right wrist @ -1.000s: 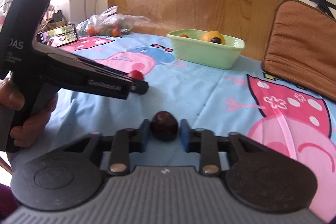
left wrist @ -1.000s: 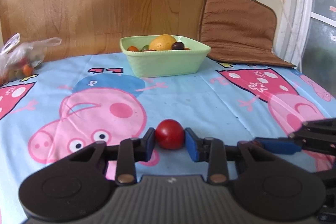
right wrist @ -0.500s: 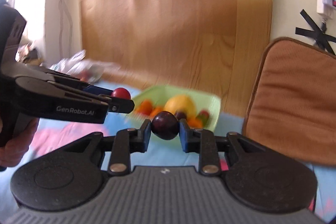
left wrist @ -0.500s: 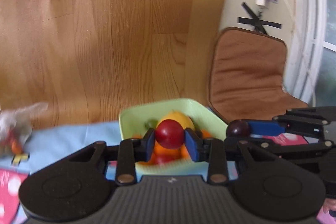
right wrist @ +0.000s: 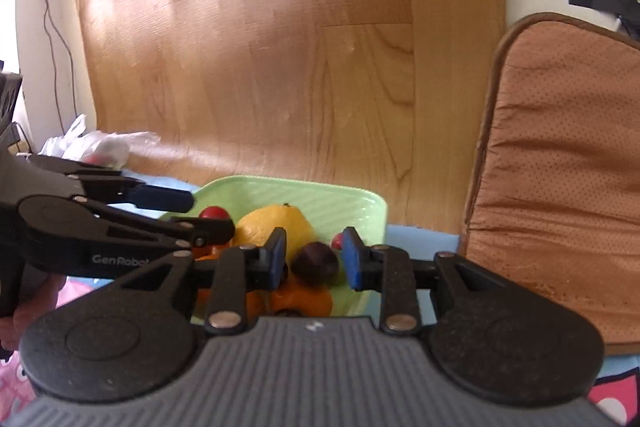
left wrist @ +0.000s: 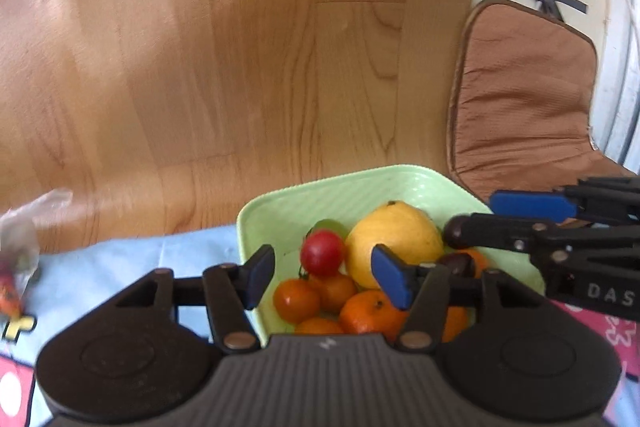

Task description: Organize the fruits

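Red tomato [left wrist: 322, 258] ahead between spread left gripper [left wrist: 324, 277] pads; plum [right wrist: 314, 263] likewise inside spread right gripper [right wrist: 314, 259], both over bowl [left wrist: 352, 187].

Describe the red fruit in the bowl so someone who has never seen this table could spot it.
Find the pale green bowl in front of the wood-grain board. Inside, the red fruit lies just left of the big yellow citrus, above the small oranges. It is the only glossy red ball there.
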The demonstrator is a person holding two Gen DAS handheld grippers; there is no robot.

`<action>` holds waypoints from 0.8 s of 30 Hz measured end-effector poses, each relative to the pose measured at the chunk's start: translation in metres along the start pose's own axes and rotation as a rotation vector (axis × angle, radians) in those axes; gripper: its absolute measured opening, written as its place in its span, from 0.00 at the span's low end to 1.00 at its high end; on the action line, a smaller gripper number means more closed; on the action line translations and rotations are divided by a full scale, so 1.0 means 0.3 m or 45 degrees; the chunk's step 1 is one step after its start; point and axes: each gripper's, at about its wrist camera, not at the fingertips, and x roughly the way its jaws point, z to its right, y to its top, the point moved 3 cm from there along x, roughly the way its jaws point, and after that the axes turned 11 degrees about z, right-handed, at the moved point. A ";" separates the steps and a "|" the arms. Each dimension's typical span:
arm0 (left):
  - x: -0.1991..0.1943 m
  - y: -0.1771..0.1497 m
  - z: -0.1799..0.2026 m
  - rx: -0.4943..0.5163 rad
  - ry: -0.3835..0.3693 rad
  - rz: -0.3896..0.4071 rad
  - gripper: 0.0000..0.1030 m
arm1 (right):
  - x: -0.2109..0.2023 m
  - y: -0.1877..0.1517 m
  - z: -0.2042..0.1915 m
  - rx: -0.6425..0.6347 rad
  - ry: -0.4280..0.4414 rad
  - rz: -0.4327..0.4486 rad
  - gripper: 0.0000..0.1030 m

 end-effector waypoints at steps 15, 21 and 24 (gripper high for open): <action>-0.435 -0.072 0.126 -0.003 0.175 0.104 0.97 | -0.419 -0.111 -0.103 0.263 0.018 0.082 0.62; -0.558 -0.140 0.164 -0.034 0.221 0.087 1.00 | -0.553 -0.176 -0.110 0.437 -0.044 0.055 0.81; -0.598 -0.183 0.168 -0.060 0.254 0.066 1.00 | -0.584 -0.206 -0.110 0.525 -0.060 0.027 0.85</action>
